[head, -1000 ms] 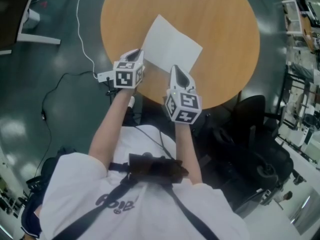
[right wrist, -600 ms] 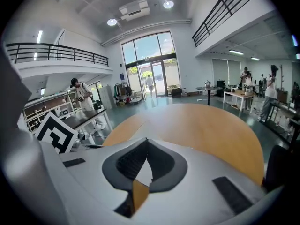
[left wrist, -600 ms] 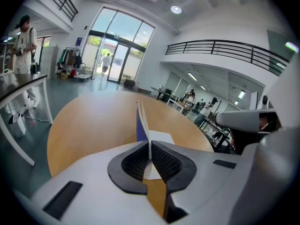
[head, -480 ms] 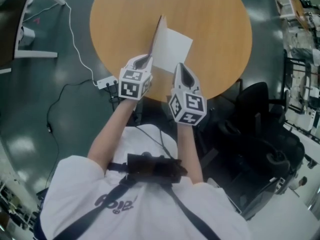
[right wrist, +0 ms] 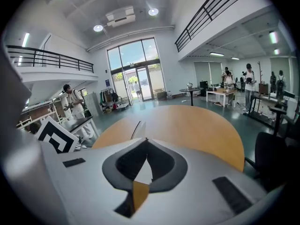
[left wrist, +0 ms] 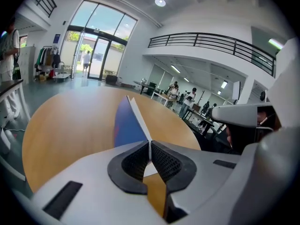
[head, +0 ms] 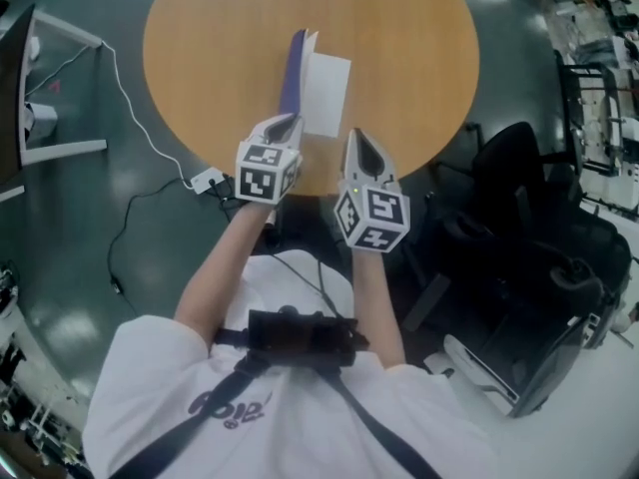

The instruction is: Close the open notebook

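Note:
A notebook [head: 325,92] lies on the round wooden table [head: 409,48] near its front edge. Its white right page lies flat, while the left half with the blue cover [head: 292,73] stands lifted almost upright. My left gripper [head: 289,121] is shut on the near edge of that cover, and in the left gripper view the thin white edge sits pinched between the pads [left wrist: 138,159], with the blue cover [left wrist: 127,125] rising beyond. My right gripper [head: 355,136] hovers just right of the notebook's near corner, its jaws closed with nothing between them [right wrist: 146,142]. The right gripper view shows the notebook [right wrist: 138,129] edge-on.
A white cable and power strip [head: 207,180] lie on the dark floor left of the table. Black office chairs [head: 519,218] stand to the right. A white desk frame [head: 55,148] is at far left. People stand far off in the hall.
The notebook's left half has swung up from flat to nearly upright, showing its blue cover. My left gripper, holding it, moved right and up; the right gripper shifted with it.

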A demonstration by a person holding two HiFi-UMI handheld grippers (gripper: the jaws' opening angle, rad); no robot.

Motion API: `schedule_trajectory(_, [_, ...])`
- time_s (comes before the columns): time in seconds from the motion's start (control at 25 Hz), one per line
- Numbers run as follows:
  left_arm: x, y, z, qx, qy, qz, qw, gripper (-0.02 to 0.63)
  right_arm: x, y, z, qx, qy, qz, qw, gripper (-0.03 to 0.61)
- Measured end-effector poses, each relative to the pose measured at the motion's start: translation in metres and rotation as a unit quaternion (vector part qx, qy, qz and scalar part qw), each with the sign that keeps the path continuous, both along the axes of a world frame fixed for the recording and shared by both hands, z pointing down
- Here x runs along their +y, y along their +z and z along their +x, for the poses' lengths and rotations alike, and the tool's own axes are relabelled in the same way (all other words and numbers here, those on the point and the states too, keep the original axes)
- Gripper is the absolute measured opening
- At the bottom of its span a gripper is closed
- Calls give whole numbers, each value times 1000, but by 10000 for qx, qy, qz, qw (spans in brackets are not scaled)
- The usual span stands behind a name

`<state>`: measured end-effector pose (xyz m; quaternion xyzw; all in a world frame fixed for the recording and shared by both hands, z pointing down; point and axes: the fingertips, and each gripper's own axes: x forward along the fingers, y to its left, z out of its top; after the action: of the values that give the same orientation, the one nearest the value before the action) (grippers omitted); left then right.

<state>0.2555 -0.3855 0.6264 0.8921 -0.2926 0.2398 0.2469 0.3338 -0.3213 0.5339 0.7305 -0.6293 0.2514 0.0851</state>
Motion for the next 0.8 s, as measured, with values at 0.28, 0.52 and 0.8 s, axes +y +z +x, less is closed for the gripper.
schedule_trajectory(0.28, [18,19,30,-97,428,-188,9989,31,15,7,16,-123,313,-7,9994,23])
schedule_trajectory(0.52, [34,58,62,-386,727,-452,9956,31,28,16,29,-220,504,-56,9985,23])
schedule_trajectory(0.8, [45,110,77,-749,877,-770,9903,32,35,26,39,-317,652,-89,9973,23])
